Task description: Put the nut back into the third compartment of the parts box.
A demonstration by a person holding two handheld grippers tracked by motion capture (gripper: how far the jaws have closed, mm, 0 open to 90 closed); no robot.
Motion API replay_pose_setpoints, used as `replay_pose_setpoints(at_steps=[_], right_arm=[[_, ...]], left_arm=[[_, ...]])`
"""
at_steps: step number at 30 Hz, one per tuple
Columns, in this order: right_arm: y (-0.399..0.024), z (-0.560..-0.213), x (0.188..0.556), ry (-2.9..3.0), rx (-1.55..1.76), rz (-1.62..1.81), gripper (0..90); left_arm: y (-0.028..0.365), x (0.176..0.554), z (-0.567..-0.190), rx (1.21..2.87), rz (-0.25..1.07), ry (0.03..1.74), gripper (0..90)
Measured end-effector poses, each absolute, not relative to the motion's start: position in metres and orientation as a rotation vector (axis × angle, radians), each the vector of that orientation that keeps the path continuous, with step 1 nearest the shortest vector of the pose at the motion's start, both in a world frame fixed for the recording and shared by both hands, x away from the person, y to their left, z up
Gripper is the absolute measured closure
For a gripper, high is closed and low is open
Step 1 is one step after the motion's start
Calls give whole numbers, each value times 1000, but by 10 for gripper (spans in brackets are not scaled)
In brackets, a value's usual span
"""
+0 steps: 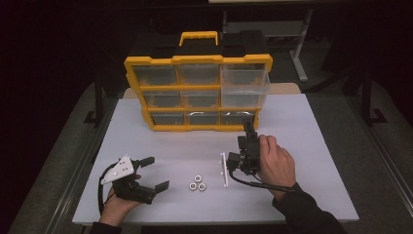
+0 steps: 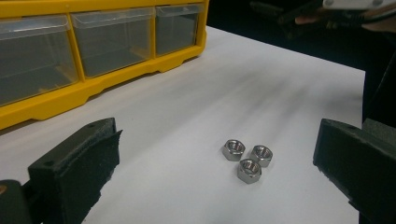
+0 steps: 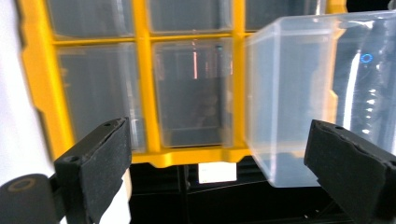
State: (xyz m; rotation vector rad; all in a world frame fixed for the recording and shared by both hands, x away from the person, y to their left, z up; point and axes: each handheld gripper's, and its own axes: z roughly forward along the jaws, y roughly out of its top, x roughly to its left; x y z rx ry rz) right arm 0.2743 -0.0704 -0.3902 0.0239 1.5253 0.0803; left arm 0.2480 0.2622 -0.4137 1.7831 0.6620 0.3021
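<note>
Hovering with our left gripper (image 1: 155, 172) wide open and empty near the table's (image 1: 316, 146) front edge, we see three nuts (image 2: 246, 157) beside it: small, hard, slippery steel, best pinched across the flats.

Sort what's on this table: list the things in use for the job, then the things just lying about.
In use:
- organizer, top-right drawer pulled out
- right gripper, open, at the organizer
- three nuts
- left gripper, open, facing the nuts

Lying about:
- white strip beside the nuts
</note>
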Motion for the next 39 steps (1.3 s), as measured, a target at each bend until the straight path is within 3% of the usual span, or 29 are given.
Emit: replay_pose_setpoints(at_steps=[15,39], right_arm=[[-69,-427,267,1565,33,99,27],[-81,-447,259,1779,266,267,13]], left_arm=[[270,252,-418,1770,318,662,0],[283,254,-418,1731,343,696,0]])
